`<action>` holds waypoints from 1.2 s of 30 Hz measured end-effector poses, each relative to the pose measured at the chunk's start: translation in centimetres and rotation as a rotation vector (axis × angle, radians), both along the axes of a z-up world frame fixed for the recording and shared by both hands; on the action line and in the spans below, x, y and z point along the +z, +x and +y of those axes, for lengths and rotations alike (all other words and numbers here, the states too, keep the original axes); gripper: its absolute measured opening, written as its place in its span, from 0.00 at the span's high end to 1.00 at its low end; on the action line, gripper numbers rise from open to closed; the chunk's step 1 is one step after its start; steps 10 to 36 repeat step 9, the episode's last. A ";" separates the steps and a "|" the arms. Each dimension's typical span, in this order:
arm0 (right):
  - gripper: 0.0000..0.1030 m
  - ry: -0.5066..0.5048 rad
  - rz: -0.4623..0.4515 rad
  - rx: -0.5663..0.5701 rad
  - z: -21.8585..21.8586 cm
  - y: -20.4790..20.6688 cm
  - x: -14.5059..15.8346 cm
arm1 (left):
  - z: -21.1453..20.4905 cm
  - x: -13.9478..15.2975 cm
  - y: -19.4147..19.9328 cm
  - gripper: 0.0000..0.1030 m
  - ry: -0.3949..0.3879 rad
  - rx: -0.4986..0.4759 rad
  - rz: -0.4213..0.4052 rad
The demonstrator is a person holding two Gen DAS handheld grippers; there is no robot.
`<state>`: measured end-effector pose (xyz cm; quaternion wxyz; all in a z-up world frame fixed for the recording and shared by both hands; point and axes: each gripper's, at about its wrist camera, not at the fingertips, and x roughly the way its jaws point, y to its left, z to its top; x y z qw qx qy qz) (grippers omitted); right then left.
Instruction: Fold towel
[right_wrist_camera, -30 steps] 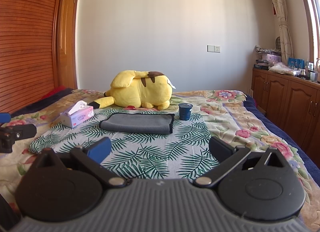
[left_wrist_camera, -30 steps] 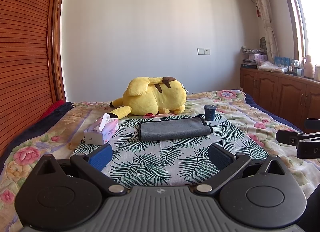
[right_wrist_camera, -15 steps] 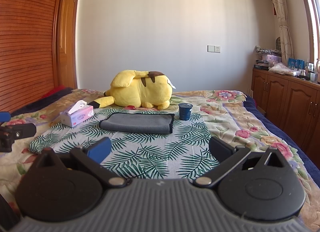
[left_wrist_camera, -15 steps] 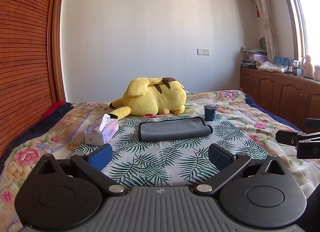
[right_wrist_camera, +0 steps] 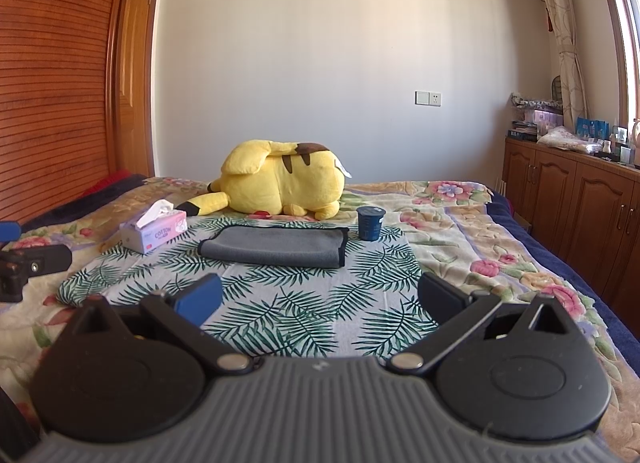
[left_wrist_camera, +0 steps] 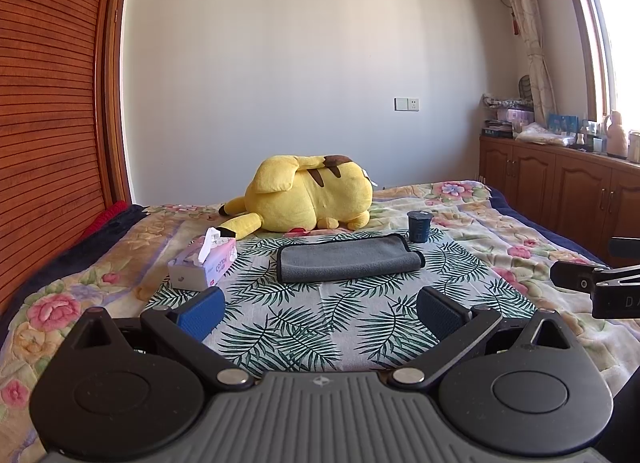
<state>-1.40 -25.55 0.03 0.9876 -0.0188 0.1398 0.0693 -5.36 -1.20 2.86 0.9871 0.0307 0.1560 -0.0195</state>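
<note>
A grey towel (left_wrist_camera: 348, 261) with a dark edge lies folded into a long strip on a palm-leaf cloth (left_wrist_camera: 320, 323) on the bed. It also shows in the right wrist view (right_wrist_camera: 274, 247). My left gripper (left_wrist_camera: 320, 311) is open and empty, held well short of the towel. My right gripper (right_wrist_camera: 320, 301) is open and empty too, also well short of it. The right gripper's finger shows at the right edge of the left wrist view (left_wrist_camera: 580, 283), and the left gripper's at the left edge of the right wrist view (right_wrist_camera: 32, 265).
A yellow plush toy (left_wrist_camera: 308, 193) lies behind the towel. A tissue box (left_wrist_camera: 202, 265) stands left of the towel and a dark blue cup (left_wrist_camera: 419, 226) at its far right corner. Wooden cabinets (left_wrist_camera: 560, 199) line the right wall and a slatted wooden wall (left_wrist_camera: 48, 123) the left.
</note>
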 end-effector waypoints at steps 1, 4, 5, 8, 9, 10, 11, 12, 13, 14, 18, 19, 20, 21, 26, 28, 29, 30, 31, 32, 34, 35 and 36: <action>0.00 0.000 0.000 0.000 0.0 0.0 0.0 | 0.0 0.0 0.0 0.16 0.000 0.000 0.000; 0.00 0.000 -0.001 -0.001 -0.1 0.0 0.0 | 0.0 0.1 0.0 0.16 0.000 -0.001 -0.001; 0.00 0.000 -0.001 -0.001 0.0 0.0 0.0 | 0.0 0.1 0.0 0.16 0.001 0.000 -0.001; 0.00 0.000 -0.001 -0.001 0.0 0.0 0.0 | 0.0 0.1 0.0 0.16 0.001 0.000 -0.001; 0.00 -0.001 -0.001 -0.001 0.0 0.0 0.0 | 0.0 0.1 0.0 0.16 0.001 0.000 -0.001; 0.00 -0.001 -0.001 -0.001 0.0 0.0 0.0 | 0.0 0.1 0.0 0.16 0.001 0.000 -0.001; 0.00 -0.001 -0.001 -0.001 0.0 0.0 0.0 | 0.0 0.1 0.0 0.16 0.001 0.000 -0.001; 0.00 -0.001 -0.001 -0.001 0.0 0.0 0.0 | 0.0 0.1 0.0 0.16 0.001 0.000 -0.001; 0.00 -0.001 -0.001 -0.001 0.0 0.0 0.0 | 0.0 0.1 0.0 0.16 0.001 0.000 -0.001; 0.00 -0.001 -0.001 -0.001 0.0 0.0 0.0 | 0.0 0.1 0.0 0.16 0.001 0.000 -0.001; 0.00 -0.001 -0.001 -0.001 0.0 0.0 0.0 | 0.0 0.1 0.0 0.16 0.001 0.000 -0.001; 0.00 -0.001 -0.001 -0.001 0.0 0.0 0.0 | 0.0 0.1 0.0 0.16 0.001 0.000 -0.001; 0.00 -0.001 -0.001 -0.001 0.0 0.0 0.0 | 0.0 0.1 0.0 0.16 0.001 0.000 -0.001; 0.00 -0.001 -0.001 -0.001 0.0 0.0 0.0 | 0.0 0.1 0.0 0.16 0.001 0.000 -0.001; 0.00 -0.001 -0.001 -0.001 0.0 0.0 0.0 | 0.0 0.1 0.0 0.16 0.001 0.000 -0.001; 0.00 -0.001 -0.001 -0.001 0.0 0.0 0.0 | 0.0 0.1 0.0 0.16 0.001 0.000 -0.001; 0.00 -0.001 -0.001 -0.001 0.0 0.0 0.0 | 0.0 0.1 0.0 0.16 0.001 0.000 -0.001; 0.00 -0.001 -0.001 -0.001 0.0 0.0 0.0 | 0.0 0.1 0.0 0.16 0.001 0.000 -0.001; 0.00 -0.001 -0.001 -0.001 0.0 0.0 0.0 | 0.0 0.1 0.0 0.16 0.001 0.000 -0.001; 0.00 -0.001 -0.001 -0.001 0.0 0.0 0.0 | 0.0 0.1 0.0 0.16 0.001 0.000 -0.001; 0.00 -0.001 -0.001 -0.001 0.0 0.0 0.0 | 0.0 0.1 0.0 0.16 0.001 0.000 -0.001; 0.00 -0.001 -0.001 -0.001 0.0 0.0 0.0 | 0.0 0.1 0.0 0.16 0.001 0.000 -0.001; 0.00 -0.001 -0.001 -0.001 0.0 0.0 0.0 | 0.0 0.1 0.0 0.16 0.001 0.000 -0.001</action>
